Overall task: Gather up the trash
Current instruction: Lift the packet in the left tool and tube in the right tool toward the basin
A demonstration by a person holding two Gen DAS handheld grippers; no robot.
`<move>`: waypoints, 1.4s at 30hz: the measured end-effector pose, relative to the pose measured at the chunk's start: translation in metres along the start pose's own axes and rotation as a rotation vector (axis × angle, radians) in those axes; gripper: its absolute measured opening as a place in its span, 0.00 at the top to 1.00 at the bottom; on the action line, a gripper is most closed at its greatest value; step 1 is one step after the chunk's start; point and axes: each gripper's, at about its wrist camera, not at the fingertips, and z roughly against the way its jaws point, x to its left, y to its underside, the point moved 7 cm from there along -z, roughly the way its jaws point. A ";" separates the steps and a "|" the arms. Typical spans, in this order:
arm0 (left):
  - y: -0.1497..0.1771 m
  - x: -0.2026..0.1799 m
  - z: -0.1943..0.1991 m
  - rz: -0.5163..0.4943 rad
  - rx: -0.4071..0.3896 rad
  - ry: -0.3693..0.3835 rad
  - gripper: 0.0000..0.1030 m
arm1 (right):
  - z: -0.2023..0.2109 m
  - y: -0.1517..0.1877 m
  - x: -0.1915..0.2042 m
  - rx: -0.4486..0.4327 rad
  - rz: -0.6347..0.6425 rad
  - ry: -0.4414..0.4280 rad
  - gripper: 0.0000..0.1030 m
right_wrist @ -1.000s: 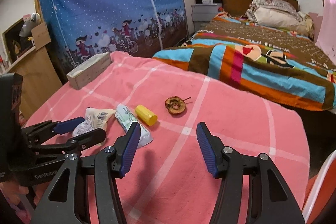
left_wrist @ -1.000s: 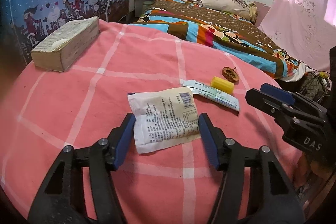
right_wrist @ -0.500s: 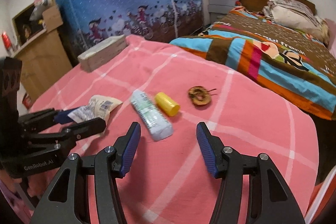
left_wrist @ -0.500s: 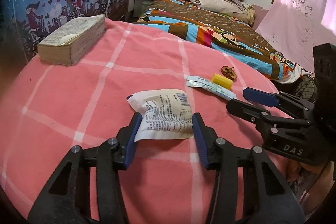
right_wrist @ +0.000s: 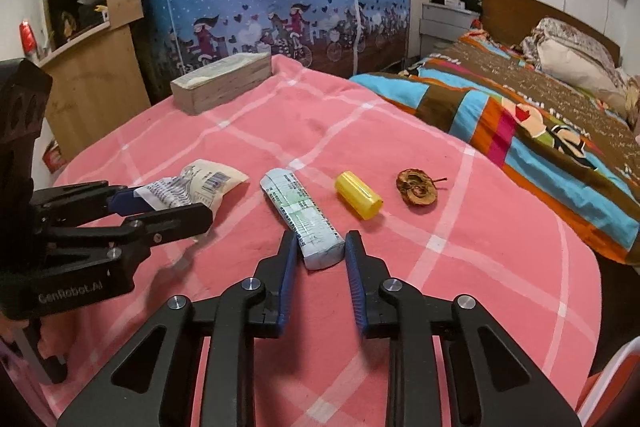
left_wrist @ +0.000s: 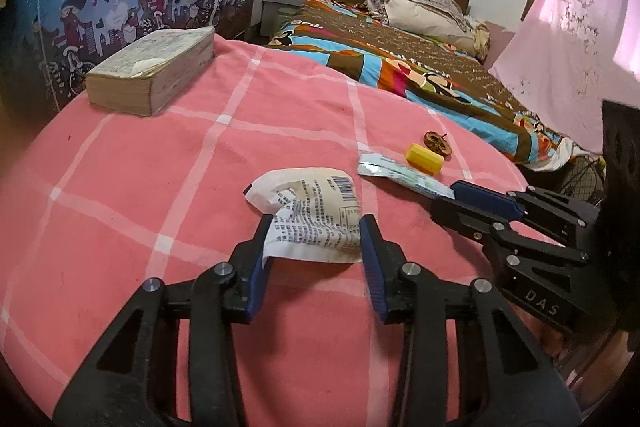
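On pink checked bedspread (right_wrist: 460,267): both grippers closing on trash.
L gripper (left_wrist: 314,239) jaws just closed in, pads pressing crumpled white wrapper (left_wrist: 310,211), mid-spread. R gripper (right_wrist: 321,247) jaws just closed in round near end of green-white packet (right_wrist: 302,215); can't tell if pads touch. Yellow cap (right_wrist: 358,200) & dried fruit core (right_wrist: 416,187) just beyond; thick book (right_wrist: 222,81) at far left corner.

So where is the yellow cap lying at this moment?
In the right wrist view the yellow cap lies on its side on the pink blanket, between the green-white packet and the dried fruit core, touching neither.
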 end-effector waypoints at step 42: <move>-0.024 -0.157 0.126 -0.261 -0.611 0.238 0.61 | 0.226 0.033 -0.068 -0.781 -0.208 0.266 0.79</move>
